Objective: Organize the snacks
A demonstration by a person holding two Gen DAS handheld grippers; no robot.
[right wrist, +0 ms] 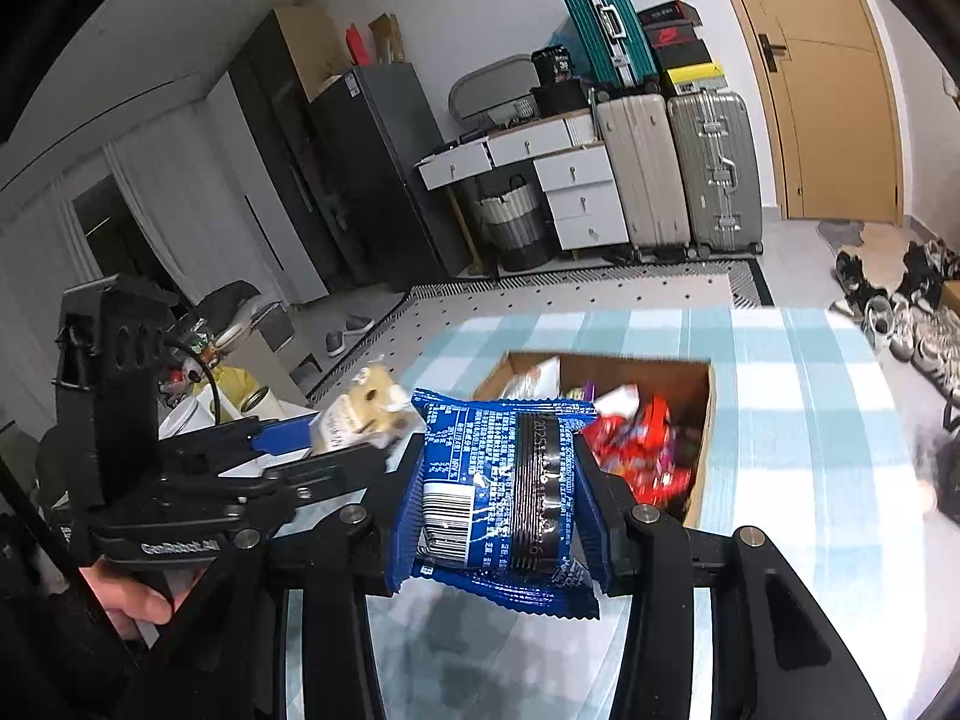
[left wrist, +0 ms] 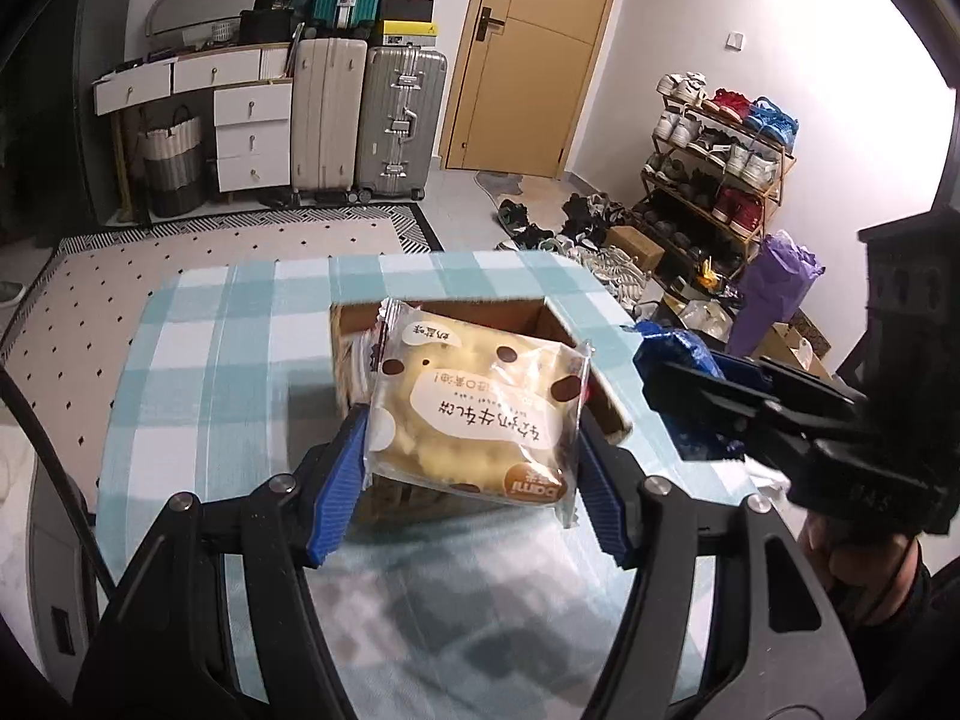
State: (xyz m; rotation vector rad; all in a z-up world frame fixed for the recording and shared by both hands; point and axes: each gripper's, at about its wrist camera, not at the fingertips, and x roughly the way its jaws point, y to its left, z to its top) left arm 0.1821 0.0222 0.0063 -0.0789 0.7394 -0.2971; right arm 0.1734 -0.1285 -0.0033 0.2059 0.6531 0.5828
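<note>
Snacks fill both grippers here. In the left wrist view, the left gripper (left wrist: 471,468) pinches a clear bread packet (left wrist: 474,414) by its two side edges between blue ribbed fingers (left wrist: 336,480), holding it up over the cardboard box (left wrist: 540,324). The packet hides most of the box, so only the far wall and right corner show and its contents cannot be made out from here. The wrapper has brown spots, white labels with Chinese writing seen upside down, and a round brown badge reading "bami", also upside down. At the right edge the right gripper (left wrist: 678,396) appears side-on, closed on a blue packet (left wrist: 684,354) that is largely covered by the fingers. Everything sits above a table with a blue checked cloth (left wrist: 228,360).

In the right wrist view, the right gripper (right wrist: 498,492) squeezes the blue packet (right wrist: 498,480) between its fingers (right wrist: 408,498), back side up: a barcode, small white print too fine to read, and a dark seam with a printed date code starting "2025". Beyond it the cardboard box (right wrist: 705,420) stands open on the checked cloth (right wrist: 810,420), holding a blurred heap of red, white and purple wrappers. To the left, the left gripper (right wrist: 354,438) holds the bread packet (right wrist: 366,414); its body reads "GenRobot.AI", and a hand (right wrist: 132,594) grips the handle, partly cut off.
</note>
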